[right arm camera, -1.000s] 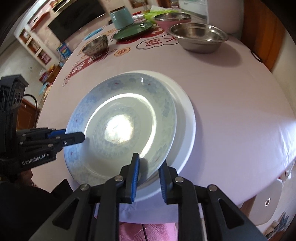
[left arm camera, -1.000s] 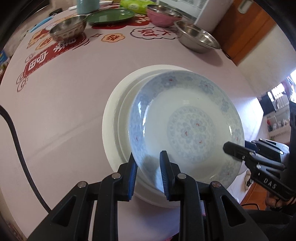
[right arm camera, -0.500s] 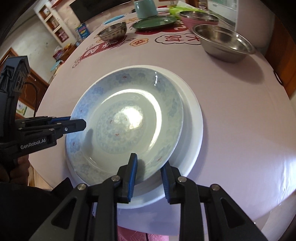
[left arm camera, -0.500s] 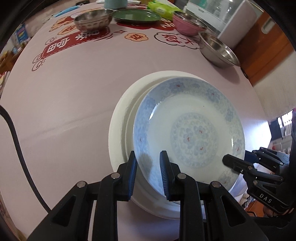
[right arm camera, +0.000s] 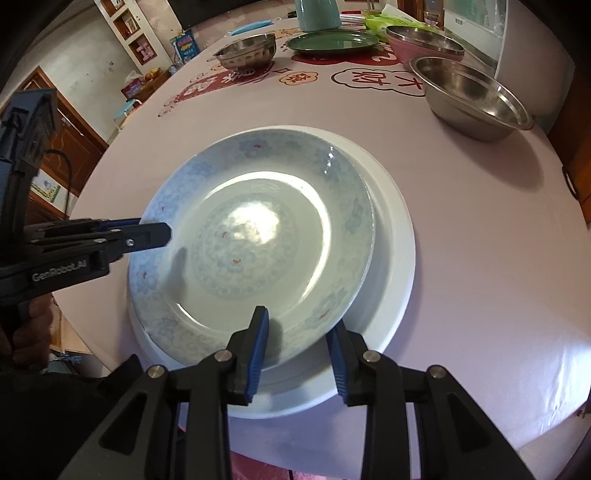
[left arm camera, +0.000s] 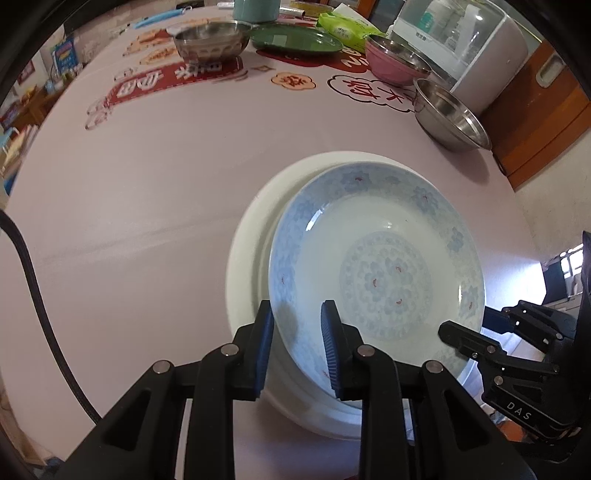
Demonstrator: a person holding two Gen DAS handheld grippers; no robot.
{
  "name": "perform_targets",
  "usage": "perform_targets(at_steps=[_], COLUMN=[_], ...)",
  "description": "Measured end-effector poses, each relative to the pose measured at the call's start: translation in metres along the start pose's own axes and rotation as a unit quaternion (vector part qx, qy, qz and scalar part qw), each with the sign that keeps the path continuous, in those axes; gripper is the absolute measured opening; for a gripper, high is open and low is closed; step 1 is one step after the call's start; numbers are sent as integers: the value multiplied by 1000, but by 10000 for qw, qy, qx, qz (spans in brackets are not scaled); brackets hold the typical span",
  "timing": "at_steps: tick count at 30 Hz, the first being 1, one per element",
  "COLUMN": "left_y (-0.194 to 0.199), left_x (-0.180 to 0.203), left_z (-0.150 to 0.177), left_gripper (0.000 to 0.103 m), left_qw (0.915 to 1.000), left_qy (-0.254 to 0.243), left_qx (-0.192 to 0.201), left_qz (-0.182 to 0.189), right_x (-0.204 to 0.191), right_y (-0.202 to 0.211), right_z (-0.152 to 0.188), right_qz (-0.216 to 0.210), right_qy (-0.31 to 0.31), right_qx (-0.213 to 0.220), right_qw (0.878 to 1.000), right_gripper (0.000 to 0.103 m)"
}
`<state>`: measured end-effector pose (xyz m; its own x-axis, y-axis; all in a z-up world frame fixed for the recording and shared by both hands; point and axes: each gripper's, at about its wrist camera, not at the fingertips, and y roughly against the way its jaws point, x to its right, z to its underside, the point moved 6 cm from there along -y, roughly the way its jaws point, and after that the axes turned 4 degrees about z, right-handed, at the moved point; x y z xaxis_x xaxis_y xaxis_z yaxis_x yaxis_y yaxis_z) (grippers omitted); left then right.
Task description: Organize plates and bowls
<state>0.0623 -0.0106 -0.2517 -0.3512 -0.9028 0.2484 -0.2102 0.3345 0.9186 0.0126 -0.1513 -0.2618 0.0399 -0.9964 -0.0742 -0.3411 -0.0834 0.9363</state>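
Note:
A blue-patterned plate [left arm camera: 384,269] lies on a larger white plate [left arm camera: 251,236] near the table's front edge; both also show in the right wrist view, blue plate [right arm camera: 258,236], white plate [right arm camera: 395,236]. My left gripper [left arm camera: 297,347] straddles the blue plate's near rim with its jaws a little apart. My right gripper [right arm camera: 297,350] has its jaws wider apart around the opposite rim. Each gripper shows in the other's view, the right one [left arm camera: 480,343] and the left one [right arm camera: 147,232].
Far side of the pink tablecloth: a large steel bowl [left arm camera: 448,116], a pink bowl [left arm camera: 395,61], a green plate [left arm camera: 295,38], a small steel bowl [left arm camera: 210,40], a teal mug [left arm camera: 255,9]. The table edge [right arm camera: 480,424] runs close in front.
Both grippers' jaws have widened around the blue plate's rim, the right more. The blue plate has come down onto the white plate. Both grippers have pulled back slightly.

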Motion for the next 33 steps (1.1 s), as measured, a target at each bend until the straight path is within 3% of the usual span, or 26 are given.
perform_targets(at_steps=[8, 13, 20, 23, 25, 33], left_y=[29, 51, 79, 84, 89, 112], left_x=[-1, -5, -19, -26, -31, -41], left_z=[-10, -7, -5, -4, -6, -36], left_gripper=[26, 27, 30, 31, 34, 64], left_qw=[9984, 9963, 9945, 9949, 9955, 9972], left_qy=[-464, -666, -756, -794, -760, -613], left_qx=[249, 302, 409, 245, 173, 323], left_qz=[211, 447, 594, 572, 540, 277], right_x=[-12, -16, -22, -27, -29, -18], right_y=[11, 29, 45, 52, 56, 84], right_z=[2, -1, 6, 6, 3, -35], right_qz=[592, 840, 1031, 1041, 1035, 1175], right_qy=[-77, -413, -727, -797, -800, -600], right_qx=[65, 365, 556, 630, 666, 1139], right_qw=[9982, 9949, 9904, 9894, 9892, 9847], right_gripper=[49, 66, 67, 67, 67, 67])
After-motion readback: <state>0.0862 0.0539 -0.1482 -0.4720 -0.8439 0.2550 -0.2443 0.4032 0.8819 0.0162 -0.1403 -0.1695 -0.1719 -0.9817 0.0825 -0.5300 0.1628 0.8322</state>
